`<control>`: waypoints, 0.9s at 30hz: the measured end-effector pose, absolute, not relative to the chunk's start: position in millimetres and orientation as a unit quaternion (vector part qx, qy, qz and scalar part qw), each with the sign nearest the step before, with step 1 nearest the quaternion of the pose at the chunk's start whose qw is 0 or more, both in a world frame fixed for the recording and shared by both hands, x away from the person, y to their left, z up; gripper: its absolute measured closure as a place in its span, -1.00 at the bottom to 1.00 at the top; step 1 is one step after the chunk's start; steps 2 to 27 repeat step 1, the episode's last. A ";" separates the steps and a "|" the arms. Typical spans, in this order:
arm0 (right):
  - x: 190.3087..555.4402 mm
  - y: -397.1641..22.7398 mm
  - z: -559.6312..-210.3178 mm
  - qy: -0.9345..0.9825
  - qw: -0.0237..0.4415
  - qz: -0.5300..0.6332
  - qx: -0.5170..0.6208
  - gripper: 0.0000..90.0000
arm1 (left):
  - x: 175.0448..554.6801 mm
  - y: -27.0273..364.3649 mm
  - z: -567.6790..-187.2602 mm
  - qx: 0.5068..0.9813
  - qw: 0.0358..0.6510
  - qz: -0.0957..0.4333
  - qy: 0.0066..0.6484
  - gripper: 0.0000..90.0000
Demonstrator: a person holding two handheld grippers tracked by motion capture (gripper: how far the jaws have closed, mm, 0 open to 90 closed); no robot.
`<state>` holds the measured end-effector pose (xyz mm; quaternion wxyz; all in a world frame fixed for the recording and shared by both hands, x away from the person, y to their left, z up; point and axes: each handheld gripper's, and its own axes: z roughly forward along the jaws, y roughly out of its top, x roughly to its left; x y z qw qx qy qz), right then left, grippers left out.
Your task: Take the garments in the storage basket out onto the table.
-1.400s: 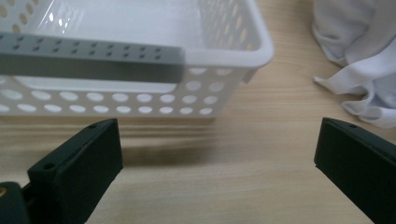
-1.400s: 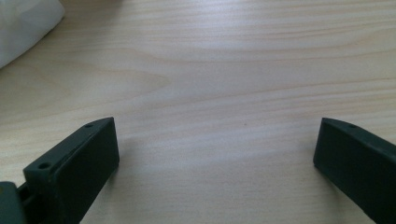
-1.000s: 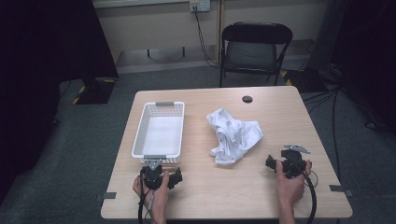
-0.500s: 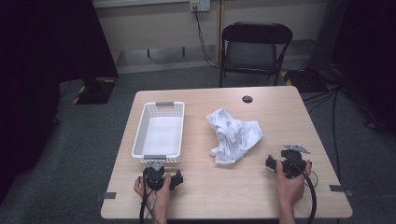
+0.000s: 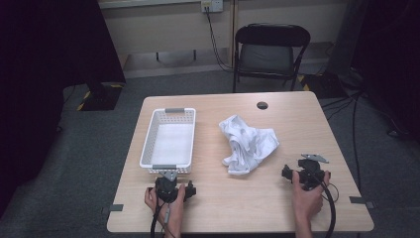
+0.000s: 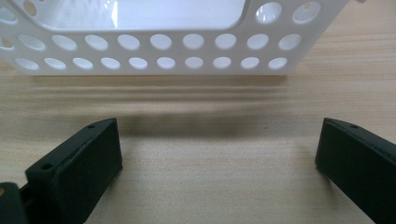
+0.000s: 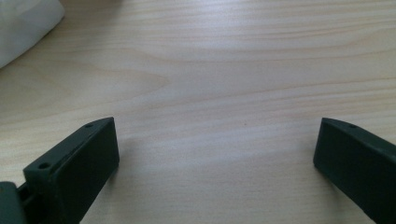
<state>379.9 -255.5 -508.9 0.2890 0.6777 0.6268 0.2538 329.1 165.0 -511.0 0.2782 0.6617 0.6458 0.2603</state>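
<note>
We judged the crumpled white cloth [image 5: 249, 144], lying mid-table at three o'clock of the basket [image 5: 169, 137], soft and light, best pinched at a raised fold, while the left gripper [image 5: 171, 189] and right gripper [image 5: 306, 172] gaped wide, empty.

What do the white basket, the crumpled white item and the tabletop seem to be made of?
Basket: looks like moulded plastic, glossy, with rows of punched round holes in its wall. Crumpled white item: soft fabric, matte, judging by its folds and creases; which kind of cloth is unclear. Tabletop: pale wood or wood-look laminate, with grain lines and a smooth finish.
</note>
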 end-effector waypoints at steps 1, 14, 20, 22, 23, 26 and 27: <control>379.9 -255.5 -508.9 0.627 0.289 0.254 0.678 -1.00 | 329.1 165.0 -511.0 0.662 0.278 0.260 0.646 -1.00; 379.9 -255.5 -508.9 0.627 0.289 0.254 0.678 -1.00 | 329.1 165.0 -511.0 0.662 0.278 0.260 0.646 -1.00; 379.9 -255.5 -508.9 0.627 0.289 0.254 0.678 -1.00 | 329.1 165.0 -511.0 0.662 0.278 0.260 0.646 -1.00; 379.9 -255.5 -508.9 0.627 0.289 0.254 0.678 -1.00 | 329.1 165.0 -511.0 0.662 0.278 0.260 0.646 -1.00; 379.9 -255.5 -508.9 0.627 0.289 0.254 0.678 -1.00 | 329.1 165.0 -511.0 0.662 0.278 0.260 0.646 -1.00; 379.9 -255.5 -508.9 0.627 0.289 0.254 0.678 -1.00 | 329.1 165.0 -511.0 0.662 0.278 0.260 0.646 -1.00; 379.9 -255.5 -508.9 0.627 0.289 0.254 0.678 -1.00 | 329.1 165.0 -511.0 0.662 0.278 0.260 0.646 -1.00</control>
